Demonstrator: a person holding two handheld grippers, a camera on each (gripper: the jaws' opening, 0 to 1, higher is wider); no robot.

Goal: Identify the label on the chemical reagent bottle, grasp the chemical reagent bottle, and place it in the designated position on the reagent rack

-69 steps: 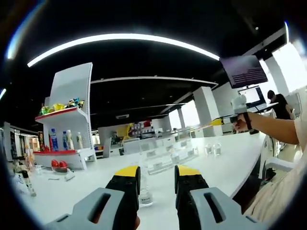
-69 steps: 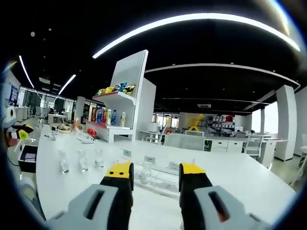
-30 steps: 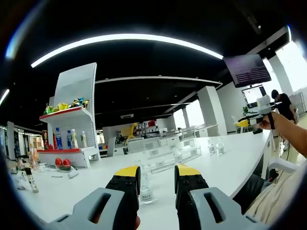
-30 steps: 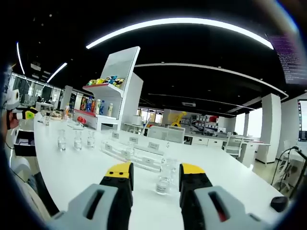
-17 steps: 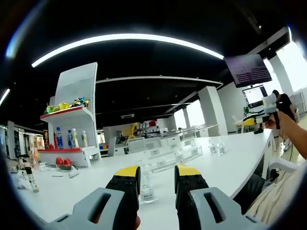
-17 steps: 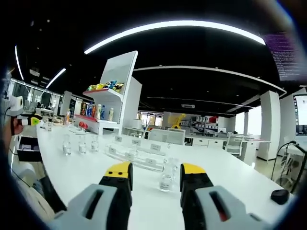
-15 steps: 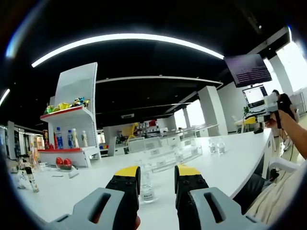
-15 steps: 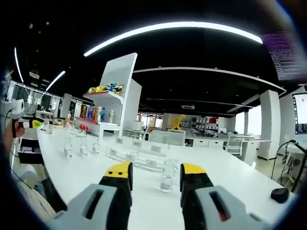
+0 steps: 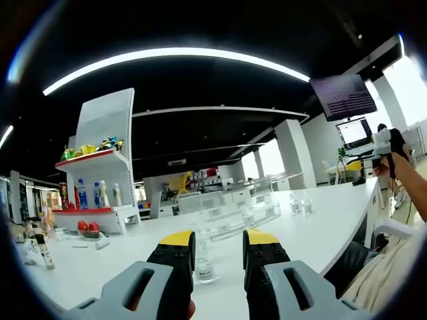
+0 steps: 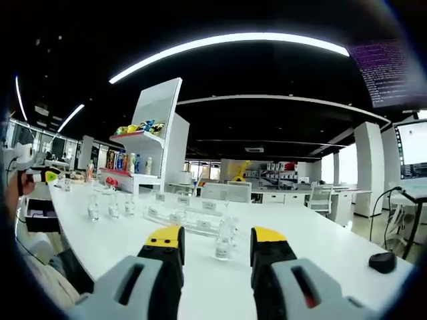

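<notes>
In the left gripper view, a small clear reagent bottle [image 9: 203, 265] with a white label stands on the white table [image 9: 320, 233] at 12 o'clock between the left gripper [image 9: 218, 241], jaws apart. A clear rack [image 9: 230, 217] lies beyond. In the right gripper view, a similar bottle [image 10: 223, 245] stands between the right gripper [image 10: 217, 238], jaws parted; 3 bottles [image 10: 110, 207] stand at 10 o'clock.

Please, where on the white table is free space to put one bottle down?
Free: the white table between the right claw and the black object. Crowded: around the clear rack and the three small bottles left of it.
</notes>
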